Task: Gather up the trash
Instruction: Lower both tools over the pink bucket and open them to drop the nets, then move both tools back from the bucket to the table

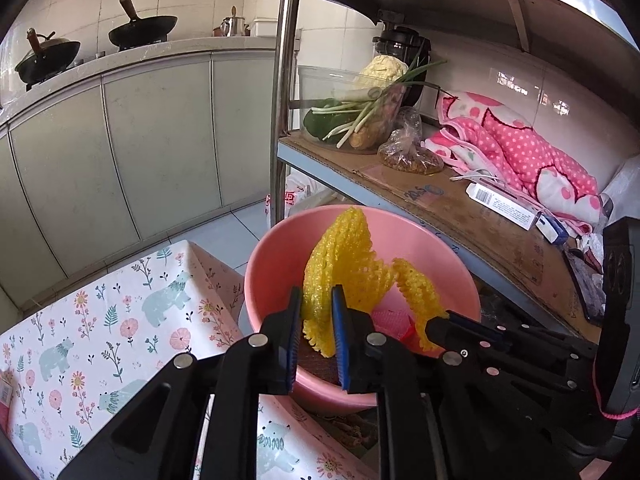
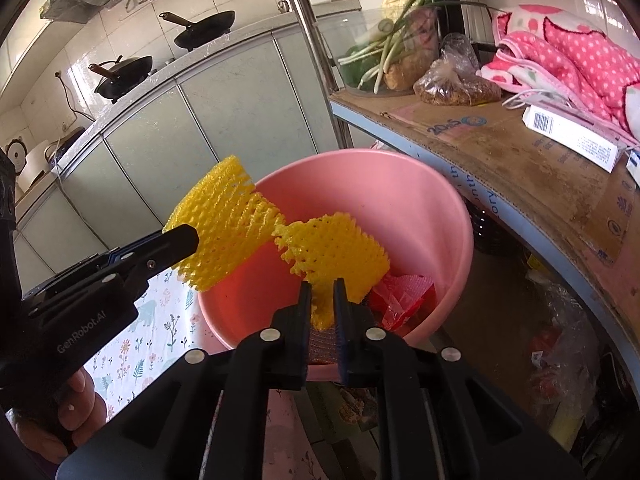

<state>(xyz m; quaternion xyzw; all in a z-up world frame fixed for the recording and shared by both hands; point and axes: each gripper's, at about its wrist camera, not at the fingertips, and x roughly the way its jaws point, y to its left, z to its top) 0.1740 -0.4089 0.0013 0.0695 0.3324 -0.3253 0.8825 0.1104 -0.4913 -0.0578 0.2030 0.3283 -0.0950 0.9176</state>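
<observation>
A yellow foam fruit net (image 1: pixel 348 264) (image 2: pixel 240 224) hangs stretched over a pink plastic basin (image 1: pixel 444 256) (image 2: pixel 432 200). My left gripper (image 1: pixel 316 320) is shut on one end of the net; it shows from the side in the right wrist view (image 2: pixel 180 242). My right gripper (image 2: pixel 323 300) is shut on the other end; it shows at the right in the left wrist view (image 1: pixel 436 326). Red and pink wrappers (image 2: pixel 404 296) (image 1: pixel 390 318) lie in the basin's bottom.
The basin stands beside a table with a floral bear-print cloth (image 1: pixel 104 320) (image 2: pixel 160 320). A metal shelf with cardboard (image 1: pixel 460 208) (image 2: pixel 520 152) holds vegetables (image 1: pixel 360 112), a pink blanket (image 1: pixel 516 144) and a white box (image 2: pixel 572 136). Woks (image 1: pixel 144 28) sit on the counter.
</observation>
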